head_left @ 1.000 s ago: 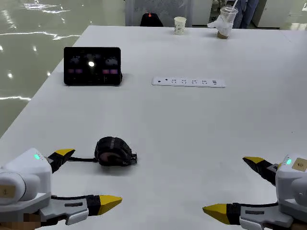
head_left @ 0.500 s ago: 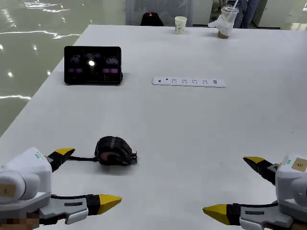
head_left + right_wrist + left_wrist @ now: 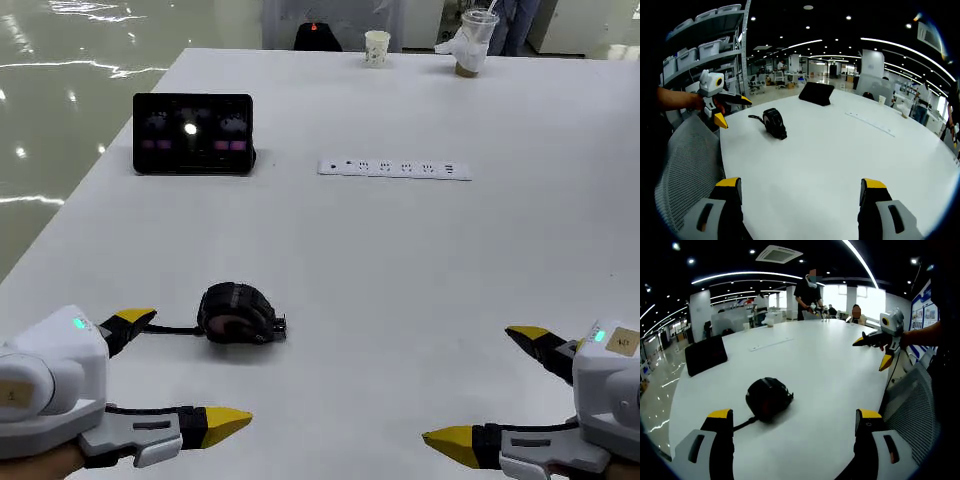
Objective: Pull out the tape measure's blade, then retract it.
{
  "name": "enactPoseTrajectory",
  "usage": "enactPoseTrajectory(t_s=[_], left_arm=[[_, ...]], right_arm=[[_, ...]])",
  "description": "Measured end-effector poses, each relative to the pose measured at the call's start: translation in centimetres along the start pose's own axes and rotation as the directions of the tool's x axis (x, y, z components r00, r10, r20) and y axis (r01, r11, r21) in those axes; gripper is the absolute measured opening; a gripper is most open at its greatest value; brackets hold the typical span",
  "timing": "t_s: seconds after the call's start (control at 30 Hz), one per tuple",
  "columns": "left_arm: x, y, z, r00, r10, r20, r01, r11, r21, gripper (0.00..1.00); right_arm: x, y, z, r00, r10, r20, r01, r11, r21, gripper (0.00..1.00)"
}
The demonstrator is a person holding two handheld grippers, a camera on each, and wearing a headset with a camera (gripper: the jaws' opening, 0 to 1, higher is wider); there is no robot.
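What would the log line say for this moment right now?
left hand-held gripper: open, empty | right hand-held gripper: open, empty | tape measure: lying on white table, blade not pulled out | stage: before grasp

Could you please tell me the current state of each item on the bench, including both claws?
tape measure: blade retracted, lying on the table, not grasped.
left claw: open, empty.
right claw: open, empty.
tablet: propped up, screen dimly lit.
power strip: lying flat, nothing plugged in.
paper cup: upright.
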State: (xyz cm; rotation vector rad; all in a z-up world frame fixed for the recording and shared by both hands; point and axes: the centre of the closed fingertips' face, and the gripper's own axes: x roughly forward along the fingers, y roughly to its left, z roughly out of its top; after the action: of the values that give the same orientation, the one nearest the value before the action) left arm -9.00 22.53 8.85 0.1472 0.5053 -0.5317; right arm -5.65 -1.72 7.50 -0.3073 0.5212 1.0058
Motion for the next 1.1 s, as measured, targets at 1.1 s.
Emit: enactPoseTrajectory(t_s=[1.1], left_arm=[[1.3,0.8,-0.7,0.9961,-0.054,-0.070,0.057,0.997,0.045,0.91]], right_arm=[[2.3,-0.4,-0.1,0.9919,0.101,-0.077,-0.107,0.991,-0.081,0.88]])
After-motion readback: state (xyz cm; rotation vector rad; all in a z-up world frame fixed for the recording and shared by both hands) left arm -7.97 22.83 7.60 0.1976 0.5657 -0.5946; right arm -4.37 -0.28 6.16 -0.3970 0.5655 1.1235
